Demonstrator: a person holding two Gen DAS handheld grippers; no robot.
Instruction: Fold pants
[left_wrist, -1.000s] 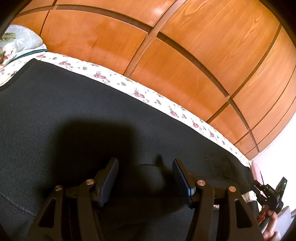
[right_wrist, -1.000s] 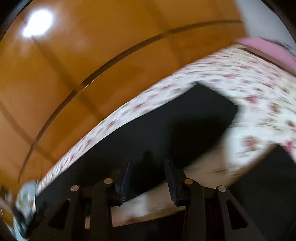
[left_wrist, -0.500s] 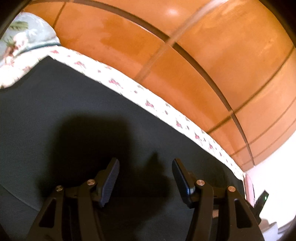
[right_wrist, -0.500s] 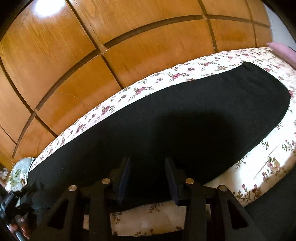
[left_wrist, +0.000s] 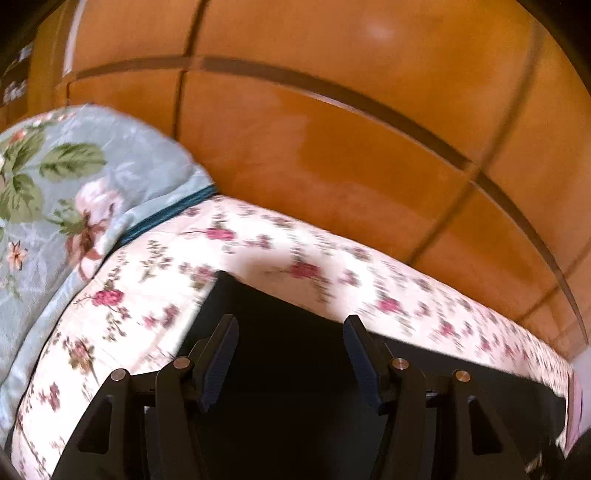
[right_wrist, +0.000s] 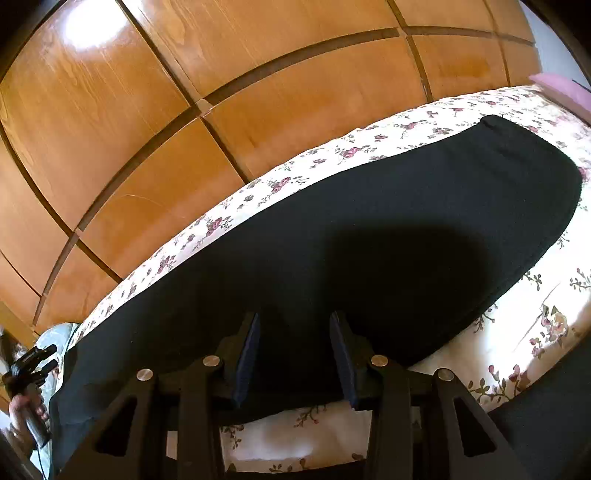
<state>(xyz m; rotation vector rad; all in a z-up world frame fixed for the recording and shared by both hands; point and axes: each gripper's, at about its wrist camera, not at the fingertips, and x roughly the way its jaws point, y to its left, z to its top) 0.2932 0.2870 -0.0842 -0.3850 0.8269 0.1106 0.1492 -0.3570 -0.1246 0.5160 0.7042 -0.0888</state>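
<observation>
The black fabric pants (right_wrist: 332, 236) are lying flat on the floral bedsheet (right_wrist: 535, 314), stretching ahead beneath the right gripper (right_wrist: 294, 354) and the left gripper (left_wrist: 290, 360), both gaping wide, gripping nothing.

Left-wrist view motion-blurred; pants (left_wrist: 295, 369) cut off at btm.

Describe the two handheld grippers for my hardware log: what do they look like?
Both match. The left gripper and right gripper are black plastic, each with two flat, ribbed, dark blue-black finger pads on angular arms with triangular cut-outs and round silver pivot pins. In the right view, a bare hand grips the left one's handle, with a thin cable below.
</observation>
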